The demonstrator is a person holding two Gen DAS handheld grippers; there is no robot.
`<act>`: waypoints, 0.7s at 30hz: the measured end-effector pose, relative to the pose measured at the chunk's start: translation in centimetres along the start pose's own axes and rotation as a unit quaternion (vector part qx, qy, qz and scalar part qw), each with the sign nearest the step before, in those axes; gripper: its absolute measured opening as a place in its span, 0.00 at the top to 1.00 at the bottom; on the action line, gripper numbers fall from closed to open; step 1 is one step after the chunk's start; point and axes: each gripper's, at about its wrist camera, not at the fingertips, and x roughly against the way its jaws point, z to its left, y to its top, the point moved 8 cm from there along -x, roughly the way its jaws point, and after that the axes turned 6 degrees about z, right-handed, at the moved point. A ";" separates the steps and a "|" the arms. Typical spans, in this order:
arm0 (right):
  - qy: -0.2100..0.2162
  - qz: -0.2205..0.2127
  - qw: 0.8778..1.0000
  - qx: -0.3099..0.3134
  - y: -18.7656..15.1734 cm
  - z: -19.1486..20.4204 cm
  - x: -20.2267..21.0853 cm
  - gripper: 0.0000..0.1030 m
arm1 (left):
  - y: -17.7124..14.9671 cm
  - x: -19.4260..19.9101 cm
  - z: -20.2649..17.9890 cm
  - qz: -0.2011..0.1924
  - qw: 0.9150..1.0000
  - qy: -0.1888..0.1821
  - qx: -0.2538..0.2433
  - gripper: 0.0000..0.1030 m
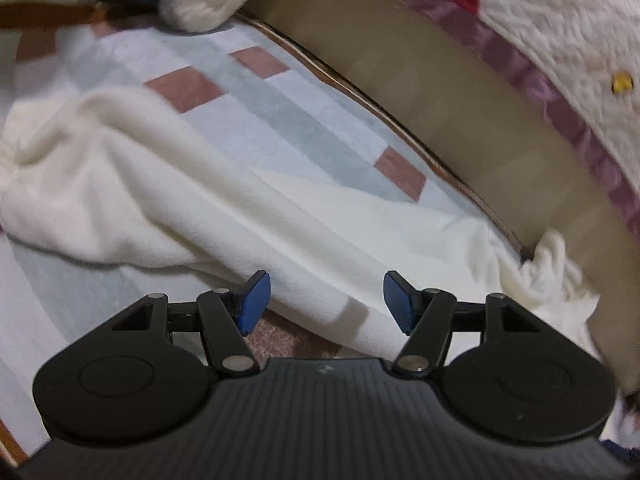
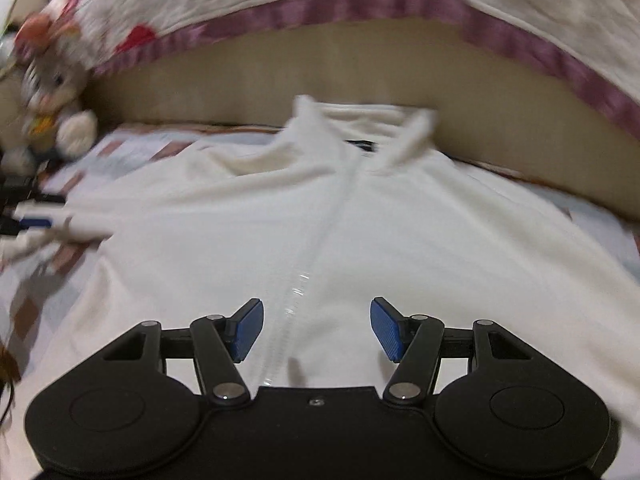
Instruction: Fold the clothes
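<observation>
Both hand-held grippers empty w/ jaws apart: right hand-held gripper point(image 2: 317, 330) hovers over the zip point(image 2: 304, 276) of the white jacket point(image 2: 420, 240), left hand-held gripper point(image 1: 327, 303) over its sleeve point(image 1: 132, 184). Jacket lies front-up, spread on the bed point(image 1: 288, 120), collar twd the headboard point(image 2: 280, 84), sleeve stretched out from the body. Looks like no fold made yet; sleeves and body all left to do.
</observation>
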 end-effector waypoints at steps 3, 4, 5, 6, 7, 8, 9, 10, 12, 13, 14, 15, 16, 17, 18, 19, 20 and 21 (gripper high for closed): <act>0.018 -0.006 0.999 0.044 3.5 1.2 4.1 0.41 | -0.3 -0.6 0.2 0.006 1.000 -0.017 0.006 0.40; 0.020 -0.008 0.998 0.052 5.0 1.3 5.7 0.41 | -0.4 -0.6 0.2 0.004 1.000 -0.025 0.005 0.40; 0.021 -0.009 0.998 0.059 6.6 1.2 7.3 0.41 | -0.3 -0.6 0.1 0.002 1.000 -0.028 0.003 0.40; 0.026 -0.006 0.998 0.060 8.8 1.0 9.3 0.41 | -0.3 -0.5 0.0 0.000 1.000 -0.029 -0.001 0.40; 0.038 0.005 0.998 0.055 10.8 0.7 11.0 0.41 | -0.3 -0.5 0.0 0.000 1.000 -0.029 -0.004 0.40; 0.051 0.018 0.997 0.049 12.7 0.3 12.6 0.41 | -0.3 -0.5 -0.1 0.003 1.000 -0.027 -0.005 0.40; 0.059 0.023 0.997 0.041 15.2 0.1 14.3 0.41 | -0.3 -0.4 -0.1 0.005 1.000 -0.025 -0.007 0.40; 0.066 0.027 0.997 0.031 17.8 -0.2 16.0 0.41 | -0.4 -0.5 0.1 0.011 1.000 -0.015 -0.010 0.40; 0.073 0.034 0.996 0.026 22.8 0.0 18.8 0.41 | -0.6 -0.6 0.6 0.028 0.999 0.018 -0.016 0.40; 0.068 0.035 0.997 0.026 25.0 0.2 19.7 0.41 | -0.7 -0.5 1.0 0.033 0.999 0.028 -0.015 0.40; 0.059 0.038 0.997 0.028 27.0 0.4 20.3 0.41 | -0.8 -0.3 1.5 0.036 0.999 0.032 -0.011 0.40; 0.043 0.036 0.998 0.037 29.0 1.1 20.5 0.41 | -0.6 -0.2 1.8 0.035 0.999 0.027 -0.002 0.40; 0.024 0.034 0.998 0.048 31.0 1.9 20.6 0.41 | -0.4 0.0 2.0 0.033 0.999 0.016 0.009 0.40; 0.016 0.033 0.998 0.055 32.4 2.5 20.3 0.41 | -0.2 0.1 2.2 0.031 0.999 0.009 0.019 0.40; 0.016 0.039 0.997 0.059 33.5 3.3 19.5 0.41 | 0.0 0.1 2.5 0.028 0.999 0.005 0.027 0.40; 0.017 0.046 0.997 0.062 34.4 4.1 18.1 0.40 | 0.2 0.1 2.7 0.027 0.999 0.002 0.032 0.40; 0.022 0.052 0.996 0.065 34.9 5.0 16.4 0.40 | 0.4 0.1 2.9 0.026 0.999 0.000 0.036 0.40; 0.034 0.061 0.995 0.069 35.0 6.0 14.1 0.40 | 0.5 0.1 3.2 0.026 0.999 -0.001 0.040 0.40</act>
